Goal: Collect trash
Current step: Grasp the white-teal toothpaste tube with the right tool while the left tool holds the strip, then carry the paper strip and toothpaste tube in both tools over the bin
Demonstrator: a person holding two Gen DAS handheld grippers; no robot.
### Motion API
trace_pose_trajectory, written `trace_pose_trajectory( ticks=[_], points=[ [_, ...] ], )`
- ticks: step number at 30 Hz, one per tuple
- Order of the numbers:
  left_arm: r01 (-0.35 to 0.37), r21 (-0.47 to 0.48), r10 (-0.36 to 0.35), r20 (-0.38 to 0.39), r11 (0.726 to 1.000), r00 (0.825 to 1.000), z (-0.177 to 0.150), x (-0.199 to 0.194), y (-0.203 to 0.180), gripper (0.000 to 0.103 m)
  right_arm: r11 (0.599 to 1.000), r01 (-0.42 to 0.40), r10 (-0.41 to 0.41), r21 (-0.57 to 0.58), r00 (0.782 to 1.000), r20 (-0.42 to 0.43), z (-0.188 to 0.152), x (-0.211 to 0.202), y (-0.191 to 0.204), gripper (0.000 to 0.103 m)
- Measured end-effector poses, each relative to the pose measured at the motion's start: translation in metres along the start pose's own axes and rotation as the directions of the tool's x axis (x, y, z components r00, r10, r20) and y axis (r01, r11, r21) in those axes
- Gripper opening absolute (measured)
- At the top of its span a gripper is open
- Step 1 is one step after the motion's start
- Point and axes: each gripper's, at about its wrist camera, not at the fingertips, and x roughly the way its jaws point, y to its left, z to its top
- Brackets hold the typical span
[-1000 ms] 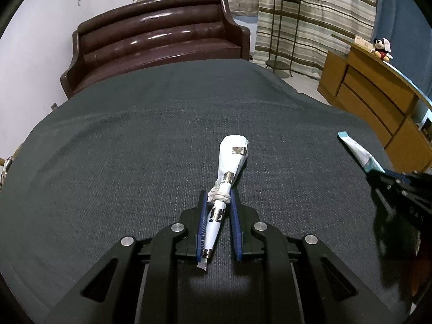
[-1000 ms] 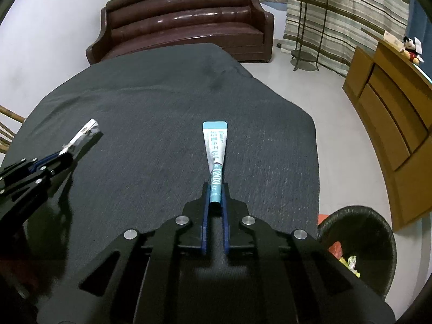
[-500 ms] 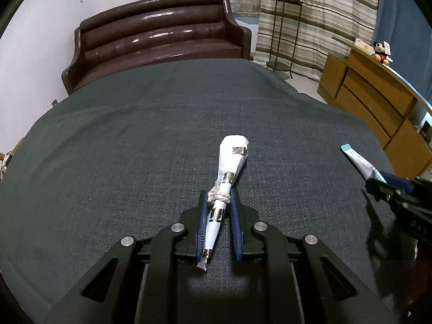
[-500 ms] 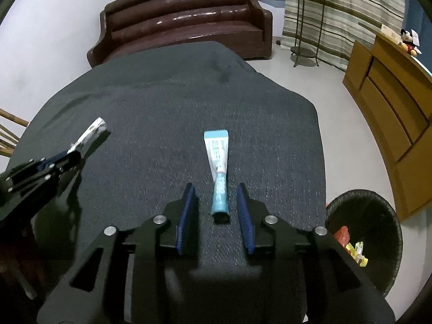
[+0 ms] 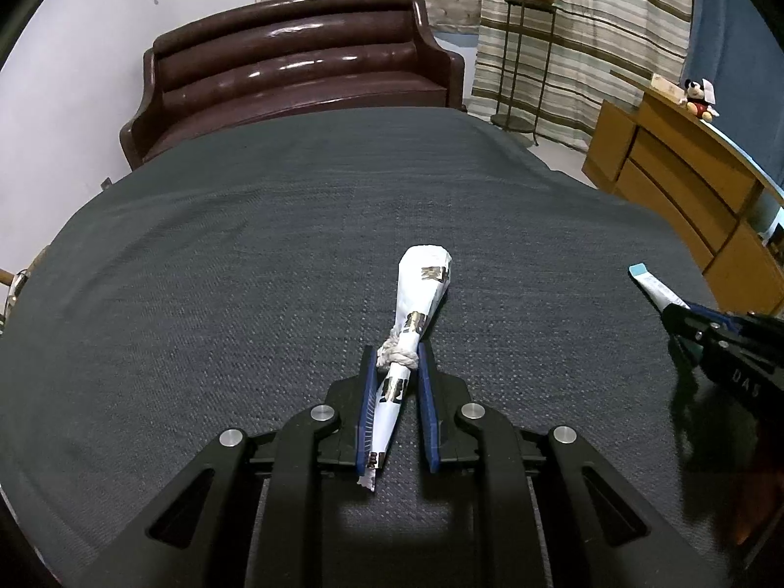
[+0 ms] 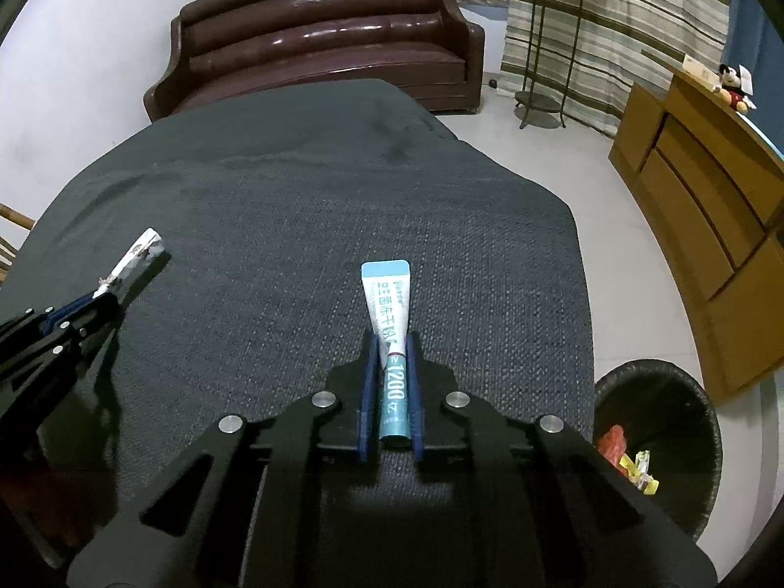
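Left gripper point(image 5: 397, 367): jaws pressed tight on a white paper wrapper point(image 5: 416, 304) with a knot of string around its thin part. Fat end poking forward over the dark cloth point(image 5: 245, 269) on the table.

Right gripper point(image 6: 389, 357): jaws just squeezed in after standing apart, now clamped on a blue and white tube point(image 6: 389, 323). Flat end sticking out in front, over the same cloth.

Down on the floor, off the right edge of the table: a black bin point(image 6: 656, 446) with red and yellow scraps inside. Well apart from both the wrapper and the tube.

Far side of the table: a brown sofa point(image 5: 294, 68). Off to the right: a wooden cupboard point(image 6: 696, 225) with a small stuffed toy point(image 6: 735, 85) on top.
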Motion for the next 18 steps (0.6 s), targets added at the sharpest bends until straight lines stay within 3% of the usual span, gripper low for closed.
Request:
trace_pose_trajectory(
  ticks=[18],
  points=[
    [0.059, 0.02, -0.06, 0.054, 0.998, 0.997, -0.013, -0.033, -0.021, 0.017, 0.997, -0.014, 0.009, 0.075, 0.998, 0.068, -0.026, -0.039, -0.017, 0.01]
  ],
)
